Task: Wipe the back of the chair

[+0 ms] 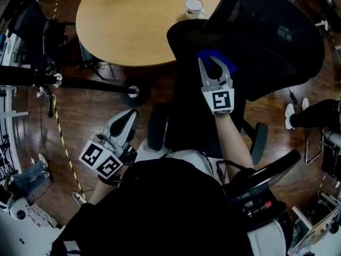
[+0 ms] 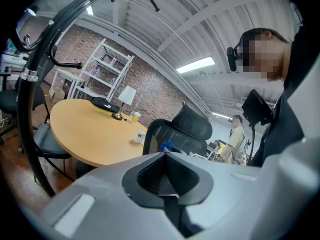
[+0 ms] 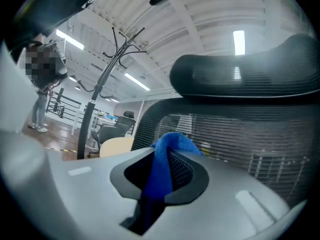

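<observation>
The chair back (image 1: 277, 41) filled two o'clock in the head view, beside the round tabletop (image 1: 133, 20) at eleven. Our right tongs (image 1: 216, 71) were clenched on the blue cloth (image 1: 216, 57) at the back's near edge; we judged wiping about to begin, needing the cloth pressed across the mesh. Our left tongs (image 1: 123, 122) hung at seven, clenched on nothing. Whether cloth touched mesh was unclear.

A white ceramic mug (image 1: 193, 6) stands near the edge of a round light-wood table (image 1: 128, 25). A black metal coat stand (image 3: 102, 79) rises nearby.
</observation>
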The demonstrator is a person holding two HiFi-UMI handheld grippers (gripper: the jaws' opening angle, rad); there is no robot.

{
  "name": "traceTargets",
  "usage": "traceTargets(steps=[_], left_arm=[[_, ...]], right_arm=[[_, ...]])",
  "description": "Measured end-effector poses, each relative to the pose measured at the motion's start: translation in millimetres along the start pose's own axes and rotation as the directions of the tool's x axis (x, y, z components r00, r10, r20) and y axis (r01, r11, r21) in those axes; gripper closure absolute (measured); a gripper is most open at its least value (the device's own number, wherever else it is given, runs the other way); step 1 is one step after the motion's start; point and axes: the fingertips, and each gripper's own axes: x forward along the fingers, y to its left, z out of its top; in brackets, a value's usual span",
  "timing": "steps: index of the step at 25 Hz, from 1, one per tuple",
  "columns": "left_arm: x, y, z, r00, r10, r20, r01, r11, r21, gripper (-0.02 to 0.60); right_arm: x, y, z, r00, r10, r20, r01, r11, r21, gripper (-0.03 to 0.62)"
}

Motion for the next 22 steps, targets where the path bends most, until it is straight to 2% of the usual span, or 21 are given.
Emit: traceTargets(steps=[3, 6, 8, 10, 13, 15, 18, 20, 22], left_arm=[[-9, 12, -4, 1.0, 0.008, 0.003, -0.008, 1.0, -0.004, 0.575], [-20, 25, -7, 1.0, 0.004, 0.012, -0.004, 1.0, -0.002, 0.575], [-28, 30, -2, 1.0, -0.003, 0.026, 0.003, 1.0, 0.001, 0.575], [-27, 26, 4, 0.999, -0.016, 0.034, 0.016, 1.0, 0.004, 0.575], [-6, 1, 13, 0.998, -0.062, 0.023, 0.061, 0.997, 0.037, 0.575], [14, -15, 17, 0.994, -0.103, 0.027, 0.102, 0.994, 0.051, 0.575], [41, -35, 16, 0.984, -0.17, 0.046, 0.168, 0.985, 0.039, 0.575], [52, -47, 10, 0.978, -0.203, 0.053, 0.201, 0.979, 0.028, 0.575], [62, -62, 3, 0.973, -0.226, 0.055, 0.225, 0.974, 0.013, 0.575]], right_arm=[[30, 42, -4, 0.997, 0.075, -0.025, -0.074, 0.997, 0.025, 0.546], [53, 87, -12, 0.986, 0.152, -0.068, -0.145, 0.984, 0.102, 0.546], [62, 110, -7, 0.978, 0.2, -0.064, -0.188, 0.969, 0.158, 0.546], [58, 113, 9, 0.976, 0.217, -0.024, -0.206, 0.949, 0.237, 0.546], [20, 83, 30, 0.979, 0.2, 0.047, -0.204, 0.91, 0.36, 0.546], [-20, 49, 37, 0.987, 0.154, 0.038, -0.156, 0.902, 0.403, 0.546], [-93, -12, 29, 0.999, 0.019, -0.041, -0.003, 0.93, 0.367, 0.546], [-149, -50, 11, 0.988, -0.09, -0.124, 0.127, 0.934, 0.334, 0.546], [-207, -87, -9, 0.958, -0.199, -0.208, 0.254, 0.923, 0.289, 0.546]])
